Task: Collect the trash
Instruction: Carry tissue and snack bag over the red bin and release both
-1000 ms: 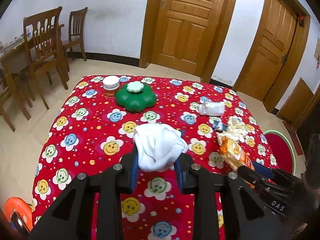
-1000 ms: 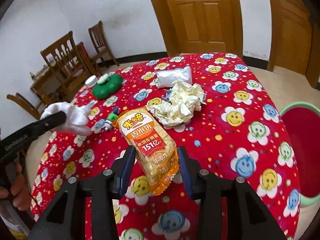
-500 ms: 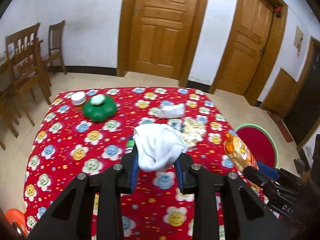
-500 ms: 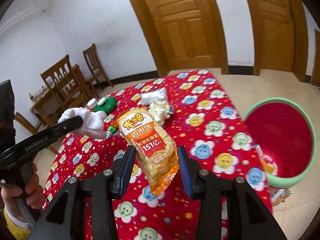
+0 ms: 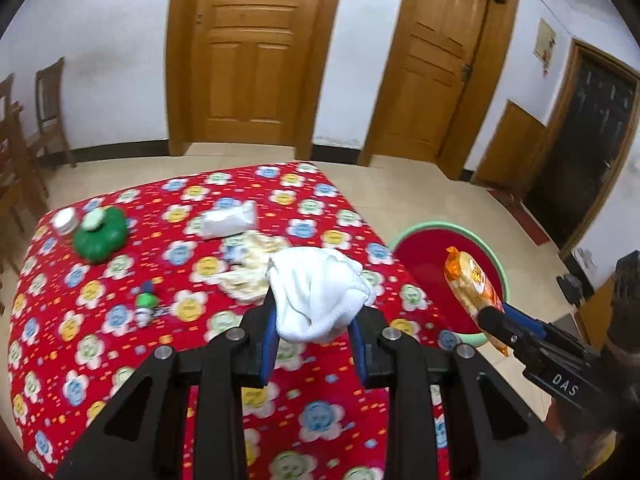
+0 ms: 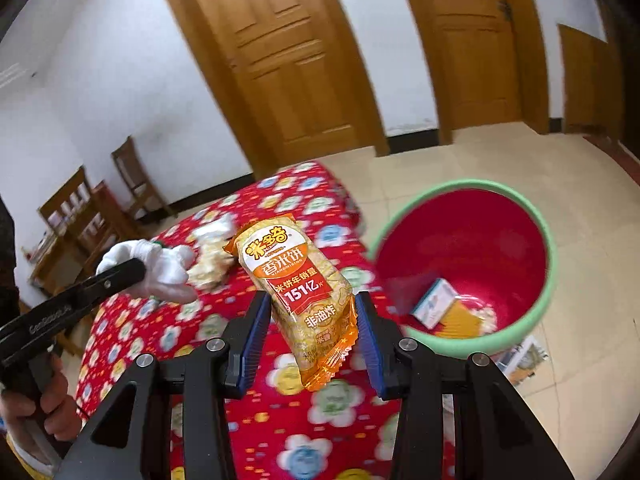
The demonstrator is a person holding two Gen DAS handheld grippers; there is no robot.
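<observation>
Left wrist view: the left gripper has its blue-padded fingers pressed on a bunched white cloth, carried above the right edge of the table with the red flower-print tablecloth. On the table, a flat clear plastic packet of white stuff lies toward the far edge, with a heap of crumpled yellowish paper just nearer. A green flower-shaped lidded container and a small white-capped jar stand touching or nearly so by the far left corner. A small green-capped bottle lies on its side mid-table. Beyond the right edge, on the floor, stands a round bin with a red inside and pale green rim. The right gripper reaches in from the right with an orange snack packet over that bin.

Right wrist view: the right gripper clamps the orange snack packet at its lower part, tilted, over the table's right edge beside the bin. Inside the bin lie a small blue-and-white box and some yellow wrapper. At left, a hand holds the left gripper, its fingers closed on the white cloth.
</observation>
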